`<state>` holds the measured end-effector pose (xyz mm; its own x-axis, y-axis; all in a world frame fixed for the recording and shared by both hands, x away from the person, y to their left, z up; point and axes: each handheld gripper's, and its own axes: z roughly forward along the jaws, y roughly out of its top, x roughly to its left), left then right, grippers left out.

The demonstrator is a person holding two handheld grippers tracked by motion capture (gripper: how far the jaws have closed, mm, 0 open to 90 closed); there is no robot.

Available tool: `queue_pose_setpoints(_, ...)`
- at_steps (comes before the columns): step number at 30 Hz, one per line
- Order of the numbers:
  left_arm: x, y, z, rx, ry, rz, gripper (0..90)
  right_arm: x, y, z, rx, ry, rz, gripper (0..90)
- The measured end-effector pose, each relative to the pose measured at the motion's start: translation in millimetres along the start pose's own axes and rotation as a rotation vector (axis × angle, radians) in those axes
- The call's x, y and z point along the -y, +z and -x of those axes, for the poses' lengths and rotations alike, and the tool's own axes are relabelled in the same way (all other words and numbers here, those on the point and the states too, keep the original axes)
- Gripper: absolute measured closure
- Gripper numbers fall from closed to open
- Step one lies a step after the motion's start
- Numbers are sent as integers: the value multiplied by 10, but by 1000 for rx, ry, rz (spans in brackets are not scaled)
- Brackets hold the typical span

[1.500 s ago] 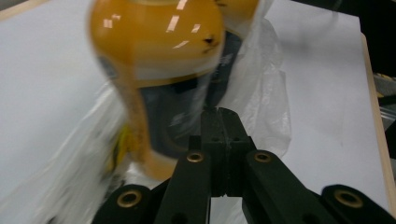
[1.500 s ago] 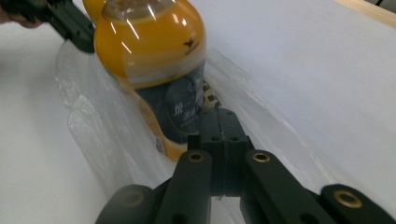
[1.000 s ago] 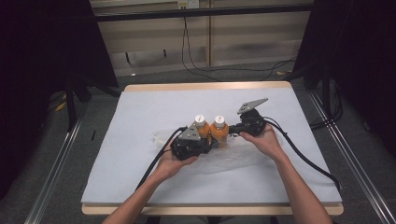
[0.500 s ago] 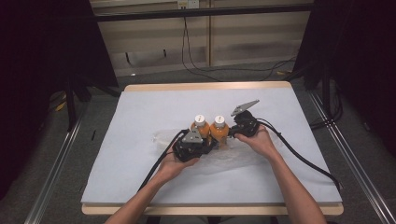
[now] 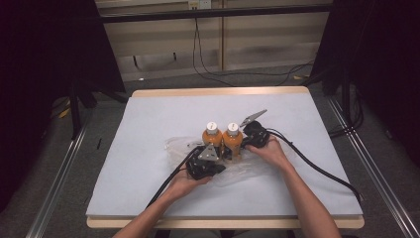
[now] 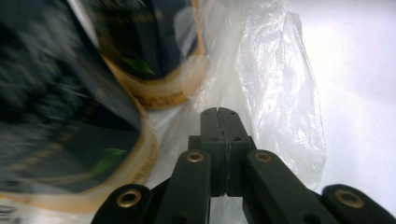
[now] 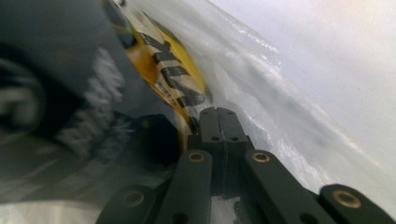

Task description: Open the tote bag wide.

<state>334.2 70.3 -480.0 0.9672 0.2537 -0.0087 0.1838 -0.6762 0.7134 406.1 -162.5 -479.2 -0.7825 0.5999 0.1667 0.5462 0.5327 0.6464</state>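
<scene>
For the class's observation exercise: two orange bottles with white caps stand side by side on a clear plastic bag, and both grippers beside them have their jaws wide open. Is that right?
Not quite. The left gripper and right gripper both have shut jaws, as each gripper view shows. The bottles do stand on the plastic bag.

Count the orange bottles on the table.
2. The left bottle and the right bottle stand upright side by side mid-table on the clear plastic bag, between the two grippers. None looks hidden.

The left gripper (image 6: pixel 218 112) has its black jaws pressed together over crinkled clear plastic bag (image 6: pixel 275 98). Just left of them stand two orange bottles (image 6: pixel 154 56) with dark labels, the nearer one blurred.
</scene>
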Motion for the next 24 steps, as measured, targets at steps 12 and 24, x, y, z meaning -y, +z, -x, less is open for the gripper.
queue_pose_setpoints(12, 23, 22, 64, 54, 7, 20, 900, -79, 68, 59, 20, 16, 5, 900)
queue_pose_setpoints(24, 37, -3, 107, 98, 17, 10, 900, -146, 161, 97, 22, 33, 43, 900)
